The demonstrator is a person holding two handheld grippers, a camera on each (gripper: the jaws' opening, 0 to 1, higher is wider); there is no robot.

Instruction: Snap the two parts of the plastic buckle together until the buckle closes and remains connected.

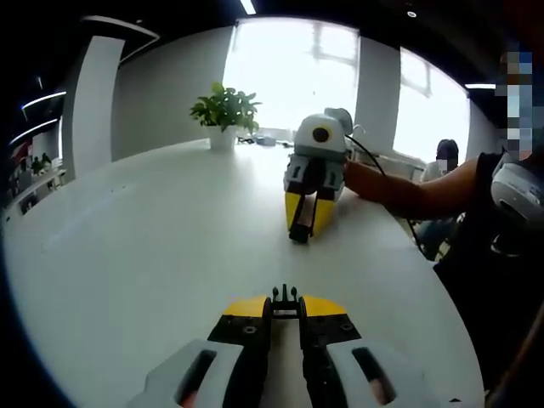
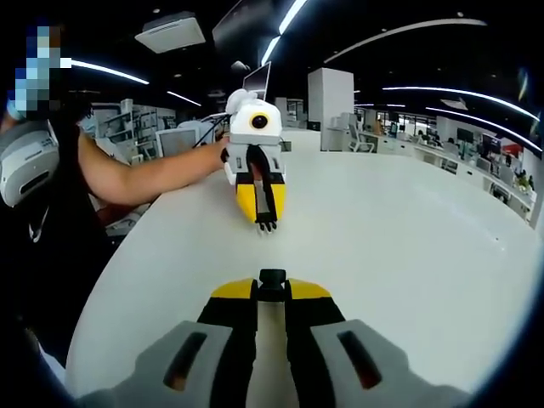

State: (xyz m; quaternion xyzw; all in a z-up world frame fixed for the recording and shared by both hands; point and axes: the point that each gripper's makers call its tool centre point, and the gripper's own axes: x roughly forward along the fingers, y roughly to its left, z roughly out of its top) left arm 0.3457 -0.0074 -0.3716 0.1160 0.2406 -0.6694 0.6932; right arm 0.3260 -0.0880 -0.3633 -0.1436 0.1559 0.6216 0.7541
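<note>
My left gripper [image 1: 285,309] is shut on the black pronged buckle part [image 1: 285,297], whose prongs stick out past the yellow jaw tips. Across the white table [image 1: 170,246] my right gripper [image 1: 304,223] points toward it, tips down near the tabletop, with a black piece [image 1: 297,234] at its tips. In the right gripper view my right gripper [image 2: 272,293] is shut on the black socket buckle part [image 2: 272,281]. Facing it, the left gripper [image 2: 263,208] holds the pronged part [image 2: 267,225]. The two parts are apart, roughly facing each other.
A potted plant [image 1: 224,110] stands at the table's far edge. The person's bare forearms [image 1: 399,191] [image 2: 144,178] reach in from the side. Another person [image 1: 444,157] sits beyond the table. The round table edge [image 2: 102,289] curves close by.
</note>
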